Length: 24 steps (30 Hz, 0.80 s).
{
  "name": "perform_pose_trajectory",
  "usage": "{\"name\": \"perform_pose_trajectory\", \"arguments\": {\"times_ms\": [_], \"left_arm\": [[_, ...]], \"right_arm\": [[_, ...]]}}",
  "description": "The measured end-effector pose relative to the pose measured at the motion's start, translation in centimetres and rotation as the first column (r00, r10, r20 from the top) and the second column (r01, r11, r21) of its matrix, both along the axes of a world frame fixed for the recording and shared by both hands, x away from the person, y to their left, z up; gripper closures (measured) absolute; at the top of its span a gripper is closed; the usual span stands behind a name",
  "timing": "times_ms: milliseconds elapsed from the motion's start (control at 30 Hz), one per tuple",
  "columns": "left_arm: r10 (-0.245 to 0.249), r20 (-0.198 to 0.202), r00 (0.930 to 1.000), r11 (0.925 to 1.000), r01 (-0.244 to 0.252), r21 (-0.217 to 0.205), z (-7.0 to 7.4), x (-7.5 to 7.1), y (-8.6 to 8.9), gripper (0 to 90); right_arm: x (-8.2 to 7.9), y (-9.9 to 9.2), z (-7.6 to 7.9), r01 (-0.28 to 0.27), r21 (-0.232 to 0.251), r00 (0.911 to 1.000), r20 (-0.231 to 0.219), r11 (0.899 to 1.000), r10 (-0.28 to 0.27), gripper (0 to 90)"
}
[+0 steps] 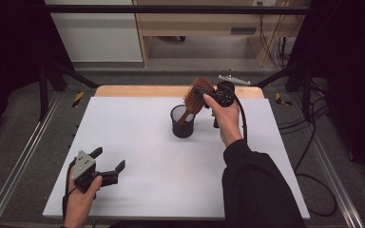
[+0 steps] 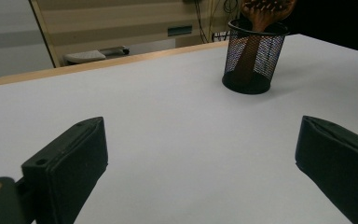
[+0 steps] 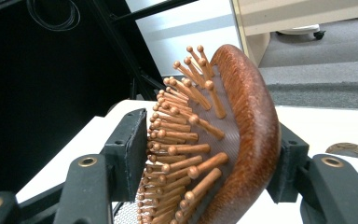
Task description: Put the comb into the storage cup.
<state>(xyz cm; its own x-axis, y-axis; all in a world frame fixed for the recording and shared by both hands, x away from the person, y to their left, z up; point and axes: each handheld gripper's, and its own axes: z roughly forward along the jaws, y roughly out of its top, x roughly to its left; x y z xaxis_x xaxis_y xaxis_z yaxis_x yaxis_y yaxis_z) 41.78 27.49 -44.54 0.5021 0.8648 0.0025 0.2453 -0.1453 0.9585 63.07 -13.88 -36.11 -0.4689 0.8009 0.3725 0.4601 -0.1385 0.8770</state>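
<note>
A wooden hairbrush point(image 1: 197, 95) stands tilted with its handle down in a black mesh cup point(image 1: 183, 122) at the table's middle back. My right gripper point(image 1: 205, 92) grips the brush head from the right. In the right gripper view one pad meets the bristle tips and the other the rounded back of the hairbrush point(image 3: 254, 126), so the right gripper point(image 3: 209, 140) is shut on it. My left gripper point(image 1: 109, 158) rests near the front left corner, open, nothing between its jaws. The left gripper point(image 2: 200, 140) view shows the cup point(image 2: 254, 60) and brush point(image 2: 261, 11) far ahead.
The white table top point(image 1: 147, 142) has a wooden strip point(image 1: 138, 90) along its back edge. Black frame rails run down both sides. Cables point(image 1: 313, 156) lie on the floor at the right. A cabinet point(image 1: 204, 23) stands behind the table.
</note>
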Motion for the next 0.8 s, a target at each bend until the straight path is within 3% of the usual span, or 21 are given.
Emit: {"name": "perform_pose_trajectory", "arguments": {"times_ms": [500, 800], "left_arm": [[0.0, 0.001, 1.0, 1.0, 0.0, 0.0, 0.01, -0.02, 0.0, 2.7], [-0.001, 0.001, 1.0, 1.0, 0.001, 0.001, 0.02, -0.02, 0.0, 2.7]], "right_arm": [[-0.11, 0.14, -0.02, -0.004, -0.034, 1.0, -0.003, 0.999, 0.003, 33.7], [-0.18, 0.59, 0.0, -0.006, -0.052, 1.0, -0.001, 0.999, 0.006, 24.9]]}}
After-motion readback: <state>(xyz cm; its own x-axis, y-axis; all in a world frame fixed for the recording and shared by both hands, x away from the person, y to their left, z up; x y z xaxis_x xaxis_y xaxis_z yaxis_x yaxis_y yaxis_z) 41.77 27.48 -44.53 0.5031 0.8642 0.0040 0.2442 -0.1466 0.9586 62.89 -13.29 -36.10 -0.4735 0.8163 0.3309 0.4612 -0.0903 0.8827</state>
